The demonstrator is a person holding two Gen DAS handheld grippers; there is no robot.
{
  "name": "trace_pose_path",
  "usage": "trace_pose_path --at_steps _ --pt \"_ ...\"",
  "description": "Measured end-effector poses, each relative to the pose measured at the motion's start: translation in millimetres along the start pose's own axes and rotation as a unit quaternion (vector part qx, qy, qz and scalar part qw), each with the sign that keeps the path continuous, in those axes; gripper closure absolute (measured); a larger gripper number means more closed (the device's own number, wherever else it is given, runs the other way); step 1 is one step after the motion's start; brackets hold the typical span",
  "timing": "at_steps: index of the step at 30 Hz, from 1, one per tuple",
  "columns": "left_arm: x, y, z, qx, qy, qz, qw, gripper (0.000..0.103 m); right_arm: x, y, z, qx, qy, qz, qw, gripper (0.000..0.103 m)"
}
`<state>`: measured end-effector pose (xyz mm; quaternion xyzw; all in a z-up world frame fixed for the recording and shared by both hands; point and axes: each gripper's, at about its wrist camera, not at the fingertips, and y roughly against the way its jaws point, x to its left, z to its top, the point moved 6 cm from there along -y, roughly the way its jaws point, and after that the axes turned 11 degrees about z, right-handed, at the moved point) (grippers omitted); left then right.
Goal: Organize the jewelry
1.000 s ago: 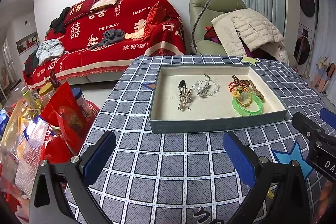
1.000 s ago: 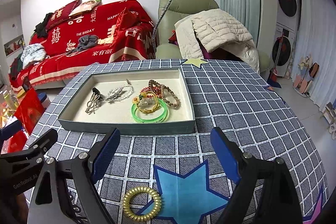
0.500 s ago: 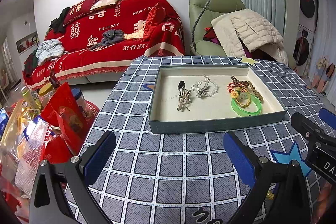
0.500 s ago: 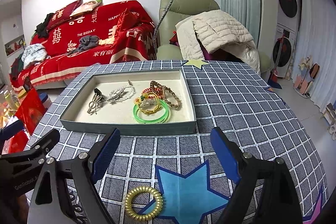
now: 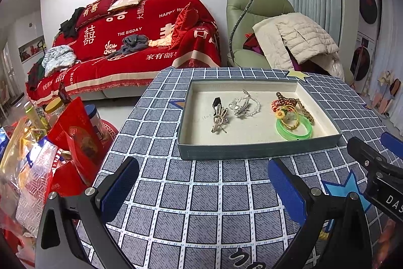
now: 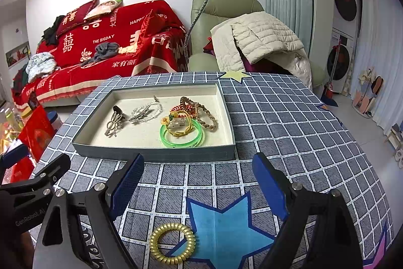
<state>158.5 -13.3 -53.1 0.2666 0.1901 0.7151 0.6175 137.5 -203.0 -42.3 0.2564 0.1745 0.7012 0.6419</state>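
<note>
A grey-blue tray [image 5: 254,151] [image 6: 156,154] with a cream lining sits on the checked tablecloth. Inside lie a beige hair clip [image 5: 218,117] [image 6: 112,123], a silver crystal piece [image 5: 243,105] [image 6: 143,112], a green bangle [image 5: 294,129] [image 6: 180,136] and braided bands [image 6: 205,116]. A gold spiral hair tie [image 6: 172,243] lies on the cloth just below my right gripper [image 6: 197,189], which is open and empty. My left gripper [image 5: 201,189] is open and empty in front of the tray.
Red gift bags and bottles [image 5: 63,135] crowd the floor left of the table. A red-covered sofa [image 5: 131,47] and a green armchair with a white jacket [image 6: 257,42] stand behind. The right gripper's body [image 5: 377,173] shows at the left view's right edge.
Both grippers have drifted slightly back and down; the gold hair tie sits a little higher in the right wrist view. Nothing was grasped or released.
</note>
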Motion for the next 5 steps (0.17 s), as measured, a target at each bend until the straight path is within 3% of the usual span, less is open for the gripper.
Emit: trace_pose_path --at_steps 5 --pt "-0.8 0.3 0.1 0.000 -0.002 -0.001 1.0000 0.000 0.6 0.1 0.1 0.000 0.000 0.000 1.000 0.013"
